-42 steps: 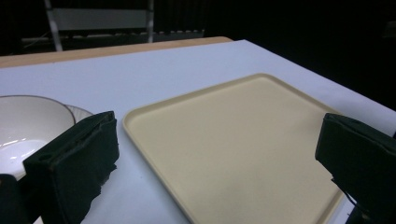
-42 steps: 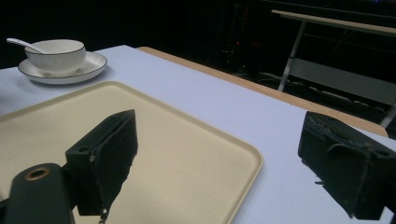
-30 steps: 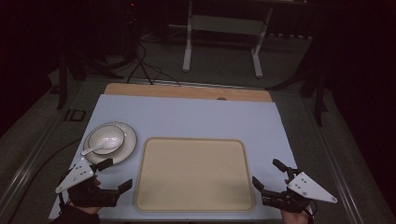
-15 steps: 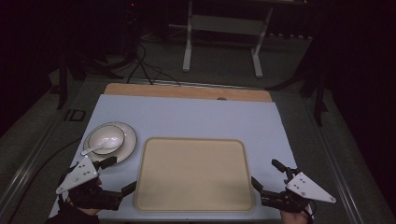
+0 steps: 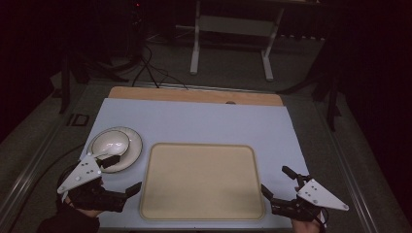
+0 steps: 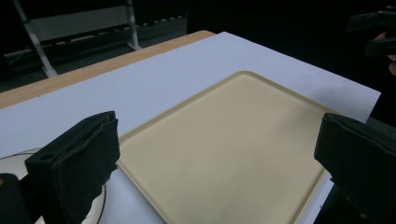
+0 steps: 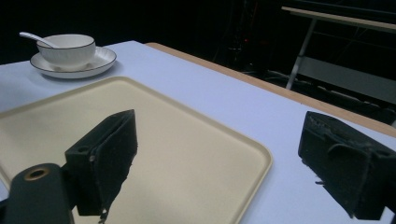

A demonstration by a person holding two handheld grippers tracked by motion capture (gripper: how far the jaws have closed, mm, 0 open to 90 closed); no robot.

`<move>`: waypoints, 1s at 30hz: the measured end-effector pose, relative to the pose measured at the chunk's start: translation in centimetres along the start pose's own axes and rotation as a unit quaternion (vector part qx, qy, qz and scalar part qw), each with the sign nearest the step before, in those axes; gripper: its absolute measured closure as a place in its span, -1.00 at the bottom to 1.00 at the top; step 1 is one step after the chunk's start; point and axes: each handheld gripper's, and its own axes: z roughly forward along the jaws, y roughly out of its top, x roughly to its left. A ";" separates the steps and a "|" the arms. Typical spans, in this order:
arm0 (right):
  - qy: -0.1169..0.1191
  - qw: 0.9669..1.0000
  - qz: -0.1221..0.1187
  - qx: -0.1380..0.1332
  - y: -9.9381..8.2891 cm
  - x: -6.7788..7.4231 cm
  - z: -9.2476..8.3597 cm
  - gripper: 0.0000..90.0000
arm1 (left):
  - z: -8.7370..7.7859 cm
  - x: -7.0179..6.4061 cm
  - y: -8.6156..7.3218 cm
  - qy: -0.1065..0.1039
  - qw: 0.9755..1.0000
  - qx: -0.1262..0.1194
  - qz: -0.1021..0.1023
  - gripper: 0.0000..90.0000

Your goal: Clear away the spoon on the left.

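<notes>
- Left gripper (image 5: 122, 175) at seven o'clock, jaws wide apart, holding nothing; right gripper (image 5: 277, 184) at five o'clock, equally spread and empty.
- Beige tray (image 5: 201, 179) between them on the white table (image 5: 204, 121).
- Bowl (image 5: 111, 143) with spoon (image 7: 37, 38) on a saucer (image 5: 133, 150), nine o'clock.
- Dark room beyond, metal stand (image 5: 231, 34) at twelve.

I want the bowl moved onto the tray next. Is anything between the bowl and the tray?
Nothing visible. The bowl sits on its plate just left of the tray, whose surface is bare; only white table covering lies between them.
</notes>
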 end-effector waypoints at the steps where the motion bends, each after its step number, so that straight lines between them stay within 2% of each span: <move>1: 0.000 1.000 -0.001 0.000 0.0 0.0 0.0 -0.74 | 0.0 0.0 0.2 -0.003 1.000 0.001 -0.002 -0.99; 5: 0.001 1.000 0.000 0.000 0.0 0.0 0.0 -0.74 | -0.3 0.3 0.6 -0.006 1.000 -0.002 -0.005 -0.99; 8: 0.001 1.000 -0.001 0.000 0.0 0.0 0.0 -0.74 | -0.9 0.7 1.2 0.000 1.000 -0.007 -0.004 -0.99; 18: 0.002 1.000 -0.003 0.000 0.0 0.1 0.1 -0.74 | -2.7 2.7 2.2 0.031 0.999 -0.014 -0.018 -0.99; 19: 0.002 1.000 -0.003 0.000 0.0 0.1 0.1 -0.74 | -2.9 2.9 2.2 0.040 0.999 -0.012 -0.018 -0.99; 23: 0.002 1.000 -0.004 0.001 0.0 0.1 0.1 -0.74 | -3.4 3.5 2.3 0.050 0.998 -0.007 -0.025 -0.99; 24: 0.001 1.000 -0.003 0.002 0.0 0.1 0.1 -0.74 | -3.7 4.2 2.3 0.057 0.998 -0.001 -0.040 -0.99; 30: 0.001 1.000 -0.003 0.003 0.0 0.1 0.0 -0.74 | -4.0 5.8 1.4 0.081 0.994 0.019 -0.077 -0.99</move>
